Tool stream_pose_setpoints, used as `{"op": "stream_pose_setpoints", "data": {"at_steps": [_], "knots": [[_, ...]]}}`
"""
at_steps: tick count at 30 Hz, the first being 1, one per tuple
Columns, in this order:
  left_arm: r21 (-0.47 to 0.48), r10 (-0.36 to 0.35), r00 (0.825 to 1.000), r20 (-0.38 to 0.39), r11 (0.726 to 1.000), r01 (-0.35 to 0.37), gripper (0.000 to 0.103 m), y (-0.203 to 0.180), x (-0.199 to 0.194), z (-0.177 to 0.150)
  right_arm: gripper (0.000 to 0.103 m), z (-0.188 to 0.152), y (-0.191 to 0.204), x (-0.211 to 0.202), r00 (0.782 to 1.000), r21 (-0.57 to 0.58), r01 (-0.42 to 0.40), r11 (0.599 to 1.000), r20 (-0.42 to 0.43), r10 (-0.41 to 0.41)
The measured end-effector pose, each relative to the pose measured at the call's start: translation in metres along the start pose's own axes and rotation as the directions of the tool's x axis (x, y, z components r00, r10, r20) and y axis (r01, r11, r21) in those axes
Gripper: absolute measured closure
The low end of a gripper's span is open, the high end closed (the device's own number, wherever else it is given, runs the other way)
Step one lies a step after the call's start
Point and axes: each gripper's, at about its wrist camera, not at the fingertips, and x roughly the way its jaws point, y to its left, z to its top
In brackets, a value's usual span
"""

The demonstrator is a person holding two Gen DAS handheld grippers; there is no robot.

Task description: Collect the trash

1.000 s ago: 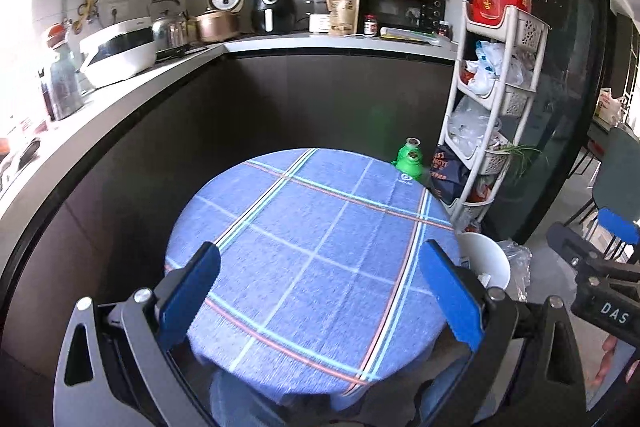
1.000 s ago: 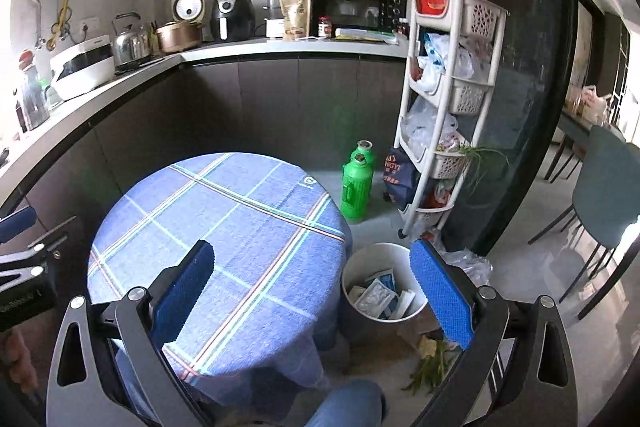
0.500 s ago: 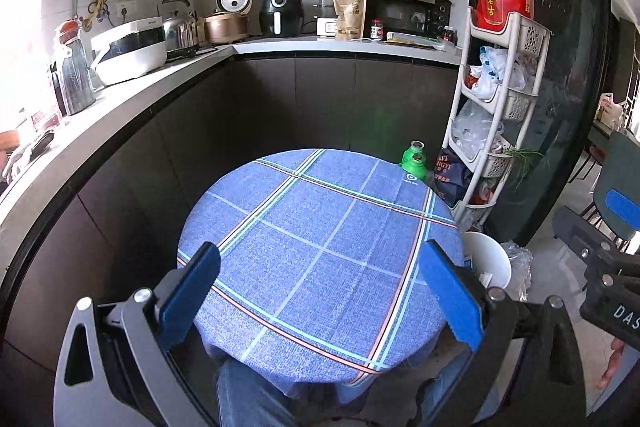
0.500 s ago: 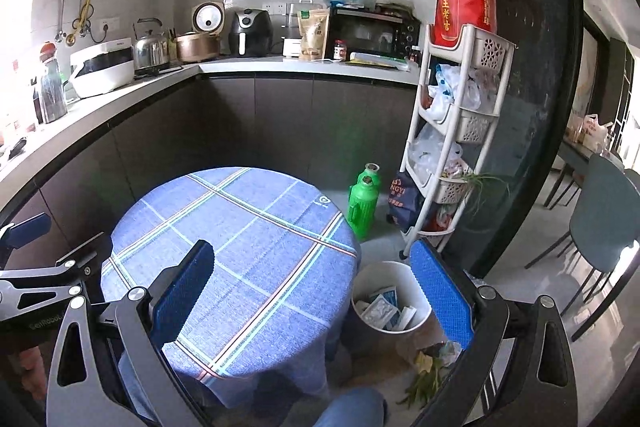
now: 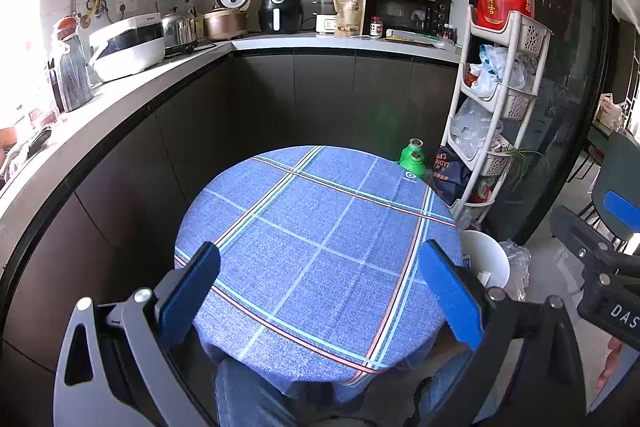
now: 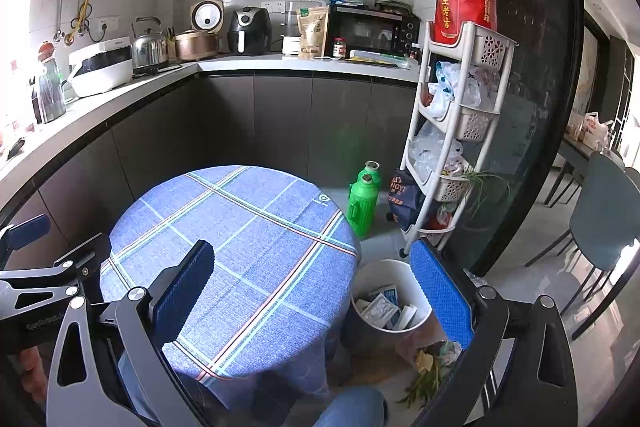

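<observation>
Okay, you hold both tools raised over the near edge of the round worktop [image 5: 320, 227]: left hand-held gripper [image 5: 318, 291] with jaws spread wide and nothing between them, right hand-held gripper [image 6: 310, 291] likewise apart and empty. Probably a parked pose, since the blue checked cloth shows no trash on it. The white bin [image 6: 370, 273] stands on the floor just beside the worktop's right edge, holding several flat packets [image 6: 384, 307]. Loose green scraps [image 6: 424, 371] lie on the floor near the bin, likely what is left.
</observation>
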Motion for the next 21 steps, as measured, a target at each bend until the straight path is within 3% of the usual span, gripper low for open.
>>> {"op": "stream_pose_setpoints", "data": {"at_steps": [21], "knots": [[-0.008, -0.006, 1.0, -0.007, 1.0, 0.006, 0.004, 0.0001, 0.0035, -0.0034, 0.009, -0.0002, 0.003, 0.0038, 1.0, -0.001, -0.001, 1.0, -0.003, 0.001]]}}
